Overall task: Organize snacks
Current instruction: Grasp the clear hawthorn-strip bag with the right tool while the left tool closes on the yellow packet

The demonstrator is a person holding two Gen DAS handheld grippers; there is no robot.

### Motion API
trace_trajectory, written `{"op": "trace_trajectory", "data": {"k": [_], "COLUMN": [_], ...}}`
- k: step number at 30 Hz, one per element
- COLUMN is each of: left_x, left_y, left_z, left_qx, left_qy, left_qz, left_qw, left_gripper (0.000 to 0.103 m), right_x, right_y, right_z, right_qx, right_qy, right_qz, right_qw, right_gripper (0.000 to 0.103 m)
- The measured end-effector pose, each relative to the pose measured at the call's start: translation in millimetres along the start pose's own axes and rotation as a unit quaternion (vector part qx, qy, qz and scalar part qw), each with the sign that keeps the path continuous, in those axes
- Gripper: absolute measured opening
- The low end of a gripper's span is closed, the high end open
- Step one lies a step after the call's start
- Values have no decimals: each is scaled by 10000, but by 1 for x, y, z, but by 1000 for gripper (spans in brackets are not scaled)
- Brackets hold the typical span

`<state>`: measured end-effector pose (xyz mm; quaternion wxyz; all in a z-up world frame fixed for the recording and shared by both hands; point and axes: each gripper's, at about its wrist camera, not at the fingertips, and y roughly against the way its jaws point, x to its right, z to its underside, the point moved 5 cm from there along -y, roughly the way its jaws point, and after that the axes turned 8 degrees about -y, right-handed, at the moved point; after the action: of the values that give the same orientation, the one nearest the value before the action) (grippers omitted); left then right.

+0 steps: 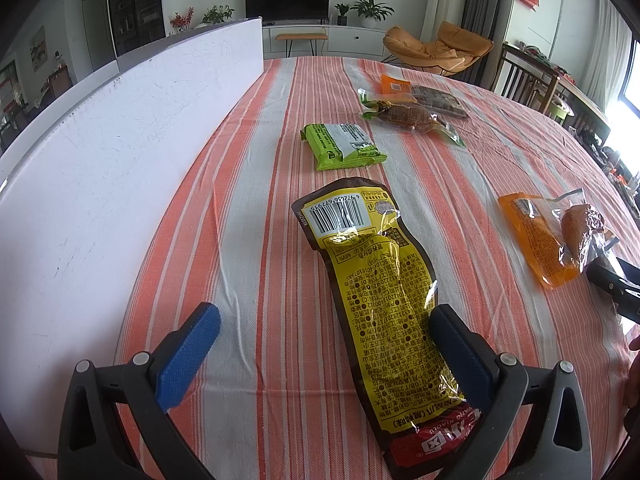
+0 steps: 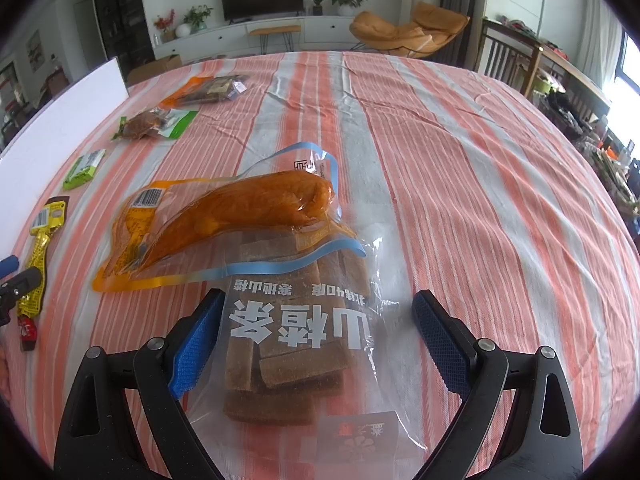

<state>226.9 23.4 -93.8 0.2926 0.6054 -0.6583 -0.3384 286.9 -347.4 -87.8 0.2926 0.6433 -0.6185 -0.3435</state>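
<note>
Both pairs of jaws stand wide apart, and neither presses on anything. Across the bottom of the left wrist view, the left gripper straddles the near end of a long yellow snack packet that lies flat on the striped tablecloth; the packet runs close along the right-hand blue pad, though contact cannot be told, and lies well clear of the left-hand one. Low in the right wrist view, the right gripper frames a clear bag of brown hawthorn strips, with a gap showing between the bag and the right-hand pad. An orange packet lies tilted across the far end of that bag, just above frame centre. Toward the upper middle of the left view rests a green packet, and beyond it a clear packet with brown contents and two more packets side by side. A white board stands along the left side of that frame.
</note>
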Motion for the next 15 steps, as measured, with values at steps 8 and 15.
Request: {"op": "trace_trajectory", "data": {"k": [8,15], "left_x": [11,28], "left_y": [1,13], "left_z": [3,3], "left_qx": [-356,-505], "left_qy": [90,-283], "left_qz": [-224,210], "left_qw": [9991,9981], "left_gripper": [103,51], "right_x": [1,2], "right_y": [-1,-2], "right_z": [-4,-17], "right_qx": [-444,-1869], "right_qy": [150,801], "right_qz": [-49,-206], "right_qw": [9989,9789], "right_gripper": [95,64]}}
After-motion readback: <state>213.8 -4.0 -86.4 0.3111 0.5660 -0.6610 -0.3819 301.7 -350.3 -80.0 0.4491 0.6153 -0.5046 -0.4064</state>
